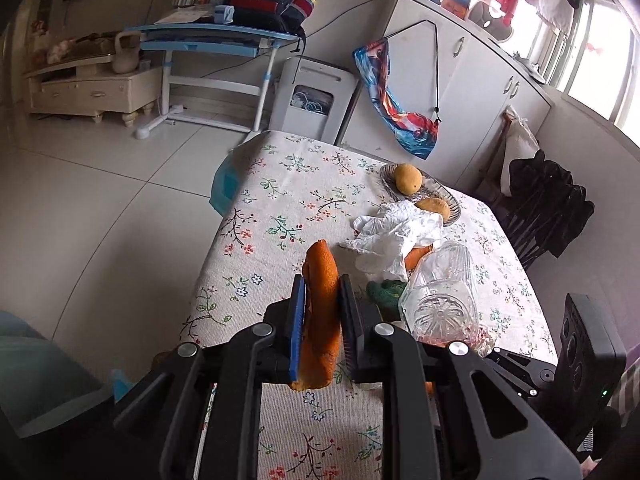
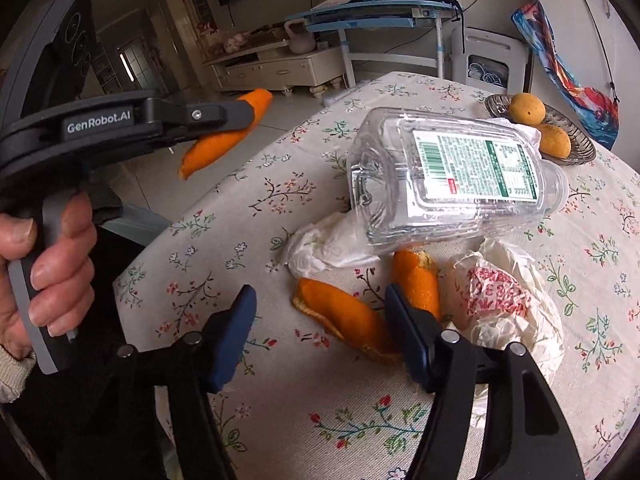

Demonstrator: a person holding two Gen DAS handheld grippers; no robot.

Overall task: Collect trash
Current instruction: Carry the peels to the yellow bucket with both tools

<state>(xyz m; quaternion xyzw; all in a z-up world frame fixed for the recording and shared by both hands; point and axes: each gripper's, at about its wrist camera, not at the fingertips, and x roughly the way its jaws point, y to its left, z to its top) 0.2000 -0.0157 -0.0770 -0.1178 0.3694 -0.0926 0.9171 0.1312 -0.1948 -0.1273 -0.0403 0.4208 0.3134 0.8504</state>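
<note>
The left hand-held gripper (image 1: 322, 300) is clenched on a long strip of orange peel (image 1: 320, 312), pinned between its blue pad and black pad and lifted clear of the bench (image 1: 280, 200), which wears a floral cloth. From the right wrist view the same peel (image 2: 224, 136) pokes out of that gripper out past the bench's left edge, with the floor behind it, while the person's left hand (image 2: 52, 264) wraps the grey handle. Moving right, a crumpled white tissue (image 2: 324, 244) lies on the cloth, partly under a clear plastic bottle (image 2: 452, 180) resting on its side (its green-and-white label faces up). Just below the bottle are two more pieces of orange peel: one (image 2: 348, 320) lying flat between the open fingers of the right hand-held gripper (image 2: 320, 320), the other (image 2: 416, 280) touching the inner side of that gripper's right fingertip. The right gripper is released, its jaws spread wide and grasping nothing. Beside the second peel sits a crumpled paper wrapper (image 2: 504, 300) with red print. Farther right and toward the back of the bench, a glass dish (image 2: 576, 152) holds two yellowish round fruits (image 2: 526, 110), well apart from the trash.
</note>
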